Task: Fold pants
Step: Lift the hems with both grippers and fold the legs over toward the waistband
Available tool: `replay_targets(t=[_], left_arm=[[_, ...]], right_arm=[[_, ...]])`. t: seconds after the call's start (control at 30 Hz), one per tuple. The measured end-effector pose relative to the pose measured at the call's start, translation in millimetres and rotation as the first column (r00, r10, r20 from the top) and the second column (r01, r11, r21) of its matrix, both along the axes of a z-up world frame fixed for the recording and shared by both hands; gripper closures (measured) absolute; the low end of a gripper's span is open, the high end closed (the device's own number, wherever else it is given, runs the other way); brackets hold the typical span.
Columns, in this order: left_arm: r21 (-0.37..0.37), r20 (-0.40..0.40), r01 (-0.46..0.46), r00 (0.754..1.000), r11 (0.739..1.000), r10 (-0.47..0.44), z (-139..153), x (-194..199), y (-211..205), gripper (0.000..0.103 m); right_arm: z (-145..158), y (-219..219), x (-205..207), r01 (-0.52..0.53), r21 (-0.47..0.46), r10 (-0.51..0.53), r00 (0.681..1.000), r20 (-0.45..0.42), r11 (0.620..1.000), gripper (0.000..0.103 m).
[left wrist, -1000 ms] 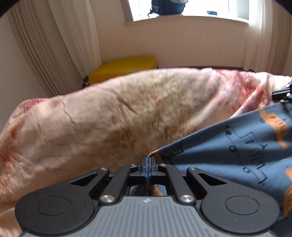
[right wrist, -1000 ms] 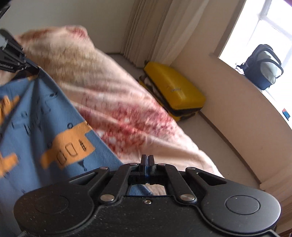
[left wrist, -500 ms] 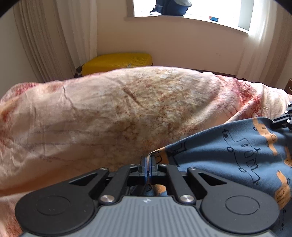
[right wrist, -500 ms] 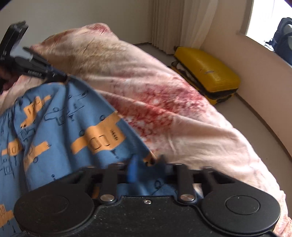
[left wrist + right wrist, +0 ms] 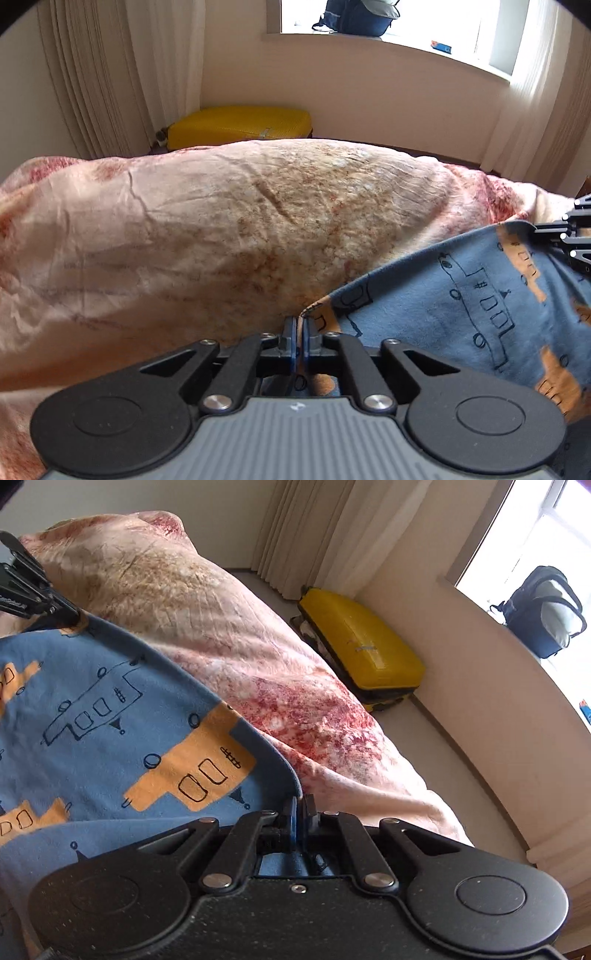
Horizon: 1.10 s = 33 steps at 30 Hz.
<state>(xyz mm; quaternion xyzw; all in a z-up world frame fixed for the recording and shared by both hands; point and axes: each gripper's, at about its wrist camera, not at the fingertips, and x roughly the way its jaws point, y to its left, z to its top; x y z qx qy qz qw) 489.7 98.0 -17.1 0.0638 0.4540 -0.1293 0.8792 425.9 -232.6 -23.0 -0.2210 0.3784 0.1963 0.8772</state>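
Pinching one corner of the pants [image 5: 476, 306], the left claw [image 5: 298, 330] has its two blue-padded fingers pressed together on the blue fabric edge. The right claw [image 5: 300, 814] is likewise clamped on the opposite corner of the same edge, its fingers pressed onto the cloth. The pants, blue with orange and outlined vehicle prints, hang stretched between the two claws over the bed, above a pink and cream blanket [image 5: 207, 240] mottled with red. In the left wrist view the right claw shows at the far right edge, gripping the cloth; in the right wrist view the left claw shows at the upper left. A yellow suitcase [image 5: 364, 653] lies on the floor beside the bed, near pale curtains [image 5: 92, 74]. A dark backpack [image 5: 546, 609] sits on the windowsill.
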Motion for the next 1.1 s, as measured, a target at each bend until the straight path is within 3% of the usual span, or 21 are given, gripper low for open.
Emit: replay_targets(t=[0.07, 0.2, 0.33, 0.47, 0.67, 0.9, 1.1], left_arm=[[0.0, 0.001, 0.008, 1.0, 1.0, -0.008, 1.7, -0.1, 5.3, 0.089], [-0.006, -0.019, 0.007, 1.0, 1.0, -0.007, 2.5, -2.0, 12.5, 0.103], [0.042, 0.039, 0.034, 0.999, 0.999, -0.036, 24.7, -29.5, 8.1, 0.103], [0.03, 0.119, 0.048, 0.992, 0.998, -0.051, 54.5, -67.8, 9.7, 0.103], [0.057, 0.264, 0.231, 0.935, 0.971, -0.237, 89.9, -150.3, 10.3, 0.103], [0.101, 0.258, 0.323, 0.905, 0.941, -0.338, 77.8, -226.6, 7.8, 0.103], [0.163, 0.198, 0.362, 0.899, 0.918, -0.39, 31.7, -277.9, 11.4, 0.103]], right_arm=[[6.4, -9.6, -1.1, 0.001, 0.022, -0.001, 1.0, 0.002, 1.0, 0.1], [18.8, -11.8, -9.7, 0.0, 0.041, -0.001, 1.0, 0.024, 0.999, 0.101], [39.1, -10.8, -42.1, -0.029, 0.045, 0.026, 0.997, 0.074, 0.999, 0.101], [64.6, -25.4, -92.8, -0.05, 0.075, 0.039, 0.989, 0.142, 0.996, 0.101], [83.4, -51.8, -197.6, -0.089, 0.104, 0.067, 0.978, 0.198, 0.991, 0.101], [72.5, -52.6, -314.6, -0.103, 0.136, 0.082, 0.985, 0.152, 0.985, 0.101], [43.6, -27.3, -376.3, -0.1, 0.1, 0.094, 0.994, 0.063, 0.99, 0.102]])
